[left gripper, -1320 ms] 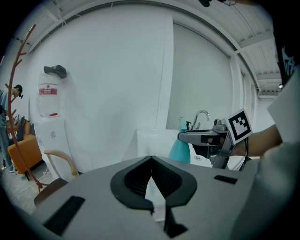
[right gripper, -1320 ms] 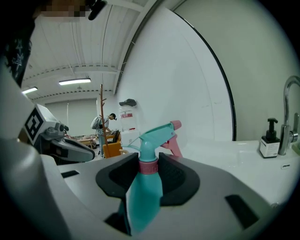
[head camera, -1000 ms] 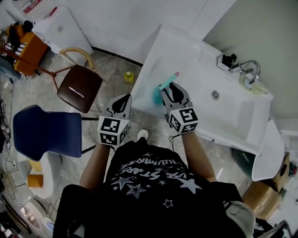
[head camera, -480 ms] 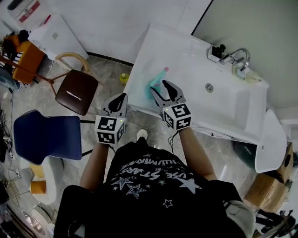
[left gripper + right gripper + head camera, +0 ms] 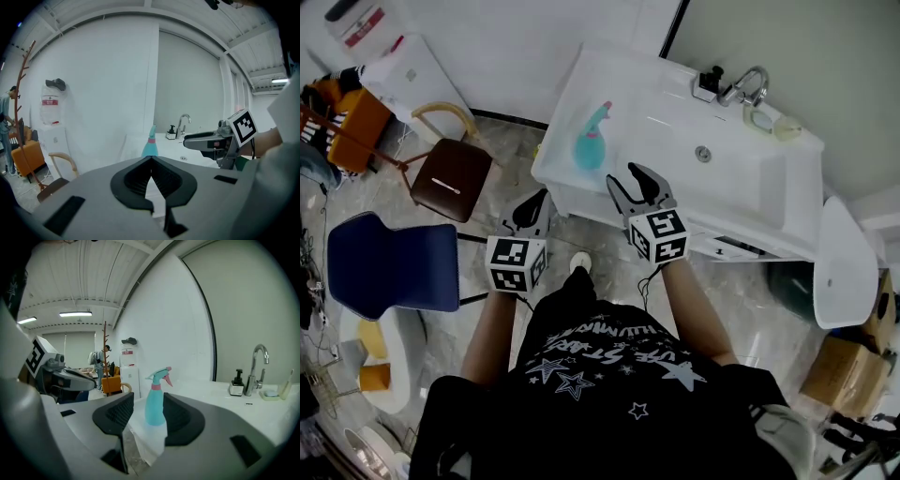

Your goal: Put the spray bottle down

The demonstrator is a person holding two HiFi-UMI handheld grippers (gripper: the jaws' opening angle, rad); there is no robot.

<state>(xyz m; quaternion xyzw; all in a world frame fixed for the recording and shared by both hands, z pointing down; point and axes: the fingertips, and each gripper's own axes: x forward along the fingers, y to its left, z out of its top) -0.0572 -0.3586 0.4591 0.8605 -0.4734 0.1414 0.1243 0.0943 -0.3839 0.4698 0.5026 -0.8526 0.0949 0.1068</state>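
The teal spray bottle [image 5: 590, 142] with a pink nozzle stands upright on the left end of the white sink counter [image 5: 675, 117]. In the right gripper view the spray bottle [image 5: 155, 401] shows beyond the jaws, apart from them. My right gripper [image 5: 628, 178] hangs in front of the counter edge; its jaws are wide and closing, with nothing between them. My left gripper [image 5: 541, 197] is shut and empty over the floor, left of the counter. From the left gripper [image 5: 151, 160] view the bottle [image 5: 150, 143] stands ahead, the right gripper [image 5: 188, 139] to its right.
A faucet [image 5: 750, 84] and soap dispenser [image 5: 709, 86] stand at the counter's back, beside the basin drain [image 5: 702, 153]. A brown chair [image 5: 455, 178], a blue chair [image 5: 389, 270] and an orange seat [image 5: 352, 117] stand on the tiled floor at left.
The right gripper opened off the spray bottle and drew back from the counter. The left gripper drew back too. The bottle stays standing on the counter.
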